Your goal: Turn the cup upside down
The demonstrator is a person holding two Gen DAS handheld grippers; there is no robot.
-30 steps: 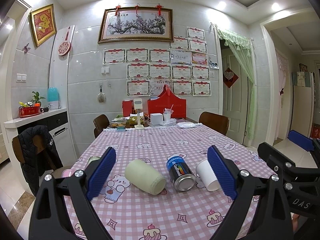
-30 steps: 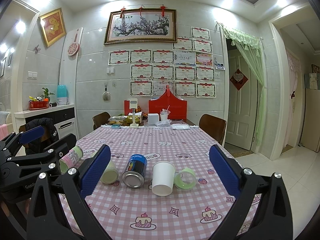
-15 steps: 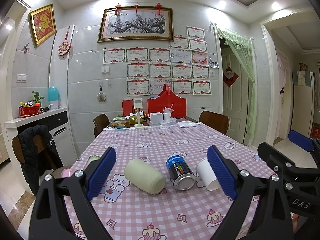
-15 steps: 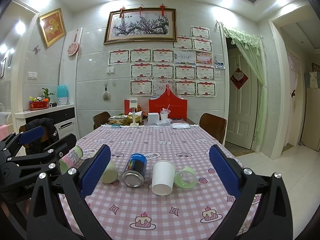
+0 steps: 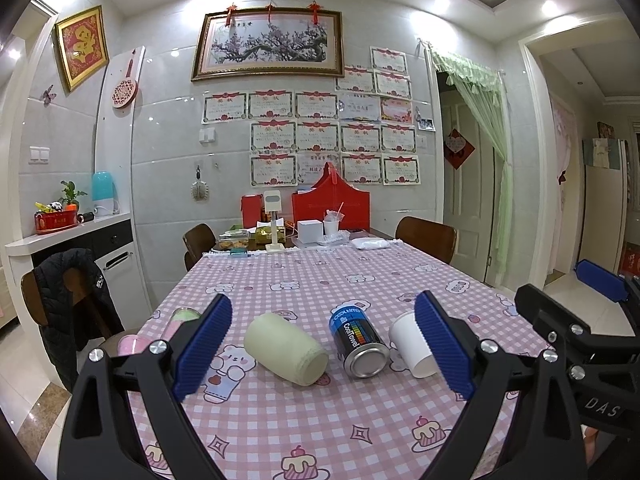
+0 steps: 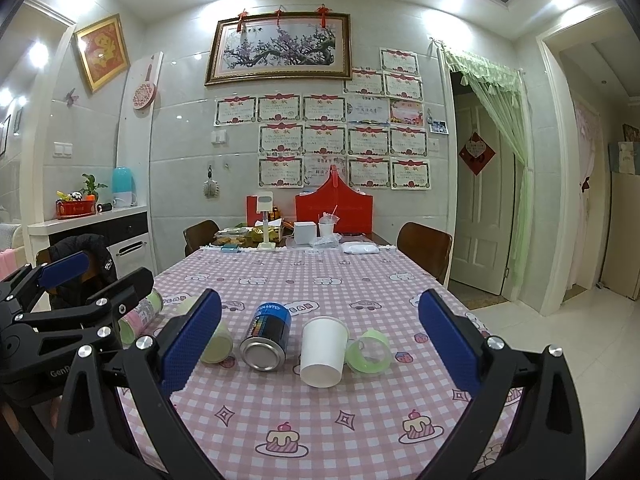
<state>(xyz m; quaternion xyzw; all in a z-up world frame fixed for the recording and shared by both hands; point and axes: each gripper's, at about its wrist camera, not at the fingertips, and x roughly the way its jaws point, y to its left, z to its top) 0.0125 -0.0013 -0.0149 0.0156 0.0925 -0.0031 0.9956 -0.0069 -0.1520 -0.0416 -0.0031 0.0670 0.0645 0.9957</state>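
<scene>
Nothing has moved since the earlier frames: both claws and every item sit where they were. Table (image 6: 360, 276) with the pink checked cloth carries it all, largest first.

Left claw (image 5: 324, 346) is released, jaws wide apart, nothing between them, held above the near end of the table. Right claw (image 6: 320, 344) is the same: spread wide, empty, facing the row of items. In the right wrist view the left claw (image 6: 80, 304) shows at the left edge, well apart from the cup.

Cream cylinder (image 5: 286, 350) lies on its side in front of the left claw. Blue can (image 6: 266, 336) lies on its side too, bottom toward the camera, just beside the cup. White paper cup (image 6: 323, 350) is the task item: it lies tipped on the cloth between the blue can and the green tape roll (image 6: 370, 350), wide mouth toward the camera, roughly centred between the right claw's jaws but not touched. In the left wrist view the cup (image 5: 410, 344) sits partly behind the left claw's right finger. Pink-and-green bottle (image 6: 140, 314) lies at the far left.

Progress: zero, as I read it. Cup not gripped, not lifted, not inverted. Left to do: close in, grasp, rotate mouth-down, set on the table, let go. Right claw looks best placed.
</scene>
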